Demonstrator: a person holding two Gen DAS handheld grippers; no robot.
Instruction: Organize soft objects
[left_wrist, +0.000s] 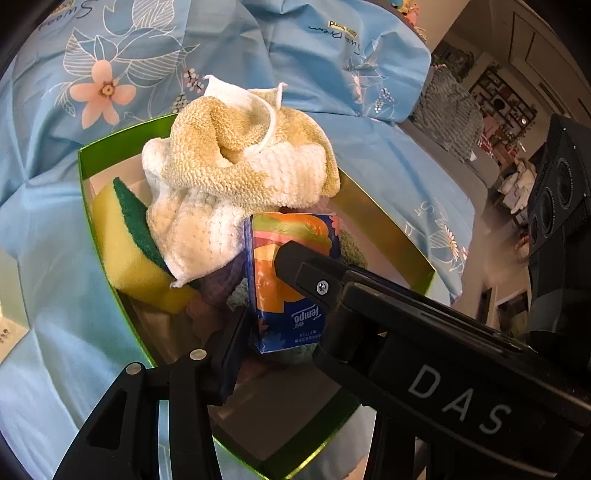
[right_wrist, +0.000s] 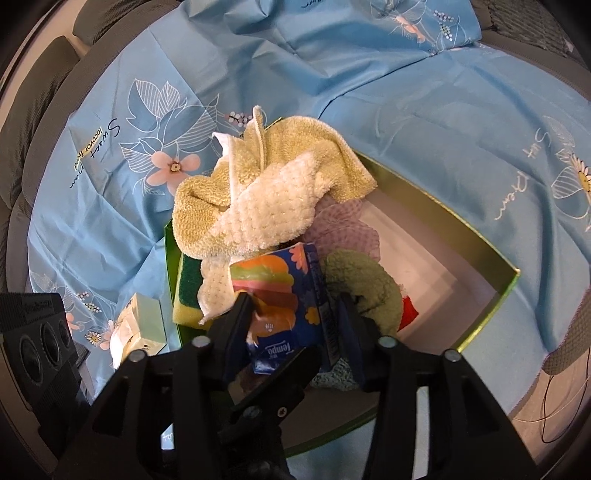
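My blue flowered sheet carries the green box, already piled with the yellow-and-white towel, the sponge and a green fleece piece, so I judge the sorting mostly done. A pale packet lies outside, just beside the box. The tissue pack stands inside between both my hand-held grippers, left and right; whether either presses on it or stands loose I cannot tell.

A blue floral sheet spreads beyond and to both sides of the jaws. Left of the right jaws a pale green carton lies on it. Right of the left jaws, far off, stands a dark wall shelf.
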